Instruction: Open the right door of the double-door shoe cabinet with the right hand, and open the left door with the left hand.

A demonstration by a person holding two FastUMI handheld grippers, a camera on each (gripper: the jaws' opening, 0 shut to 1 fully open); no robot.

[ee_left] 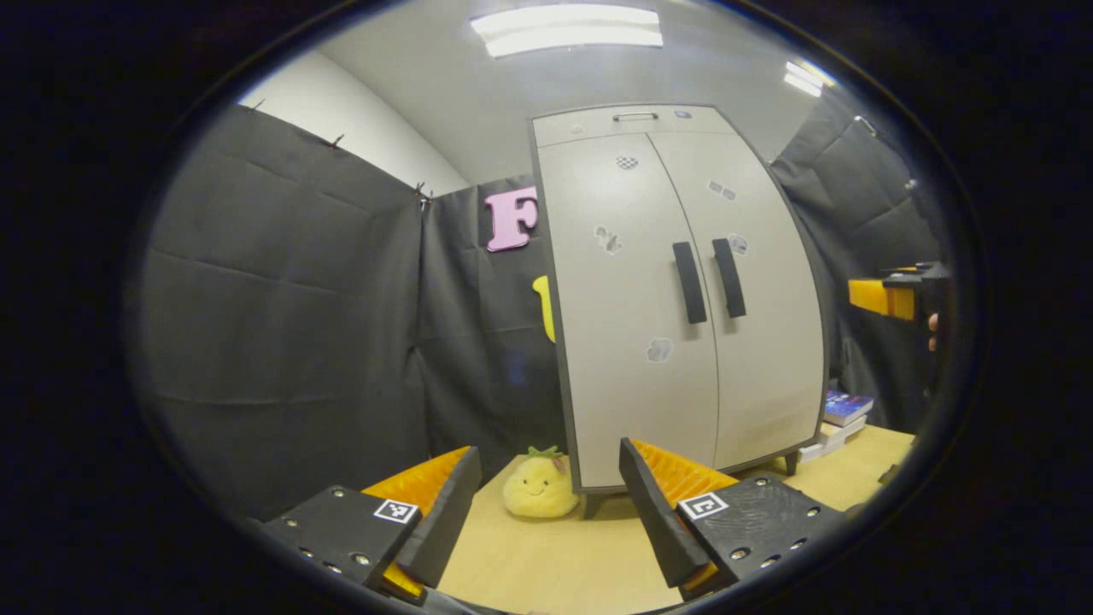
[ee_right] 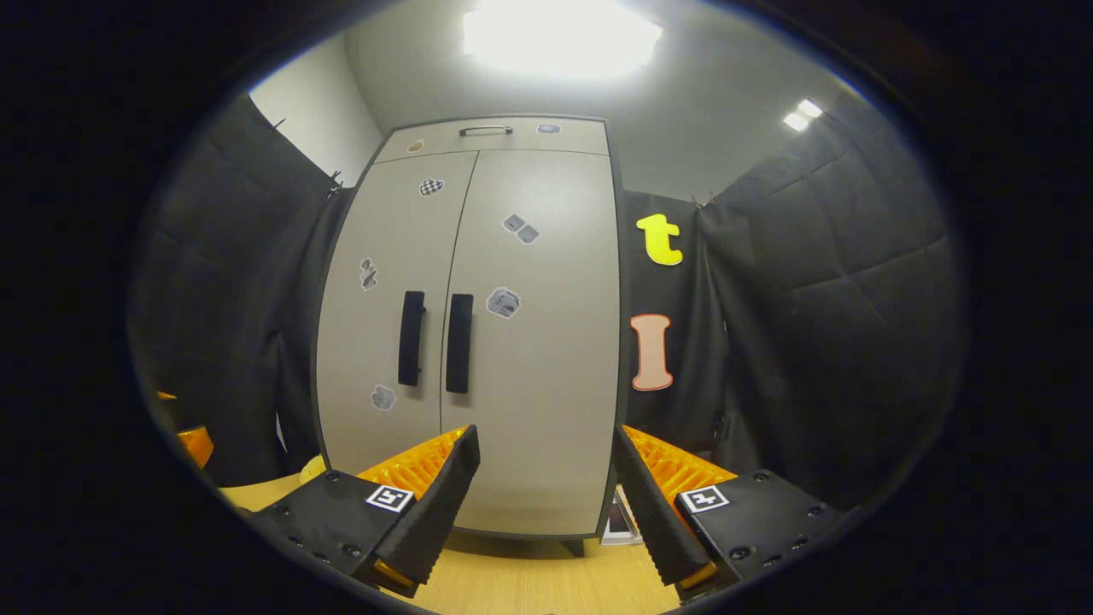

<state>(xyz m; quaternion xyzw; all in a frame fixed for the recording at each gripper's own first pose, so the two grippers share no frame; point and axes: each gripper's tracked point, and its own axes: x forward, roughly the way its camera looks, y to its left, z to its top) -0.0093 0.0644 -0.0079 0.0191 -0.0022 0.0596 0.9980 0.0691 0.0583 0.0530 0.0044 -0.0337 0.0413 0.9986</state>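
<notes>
One cabinet (ee_left: pixel 675 290) — two doors, two handles

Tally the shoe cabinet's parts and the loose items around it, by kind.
Cabinet doors: 2
Black door handles: 2
Top drawer handle: 1
Plush toy: 1
Stack of books: 1
Total: 7

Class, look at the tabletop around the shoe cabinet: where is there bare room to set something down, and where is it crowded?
Bare wooden table lies in front of the shoe cabinet, beside the plush toy. The strip right of the cabinet is crowded by stacked books. Both door handles stand unobstructed.
</notes>
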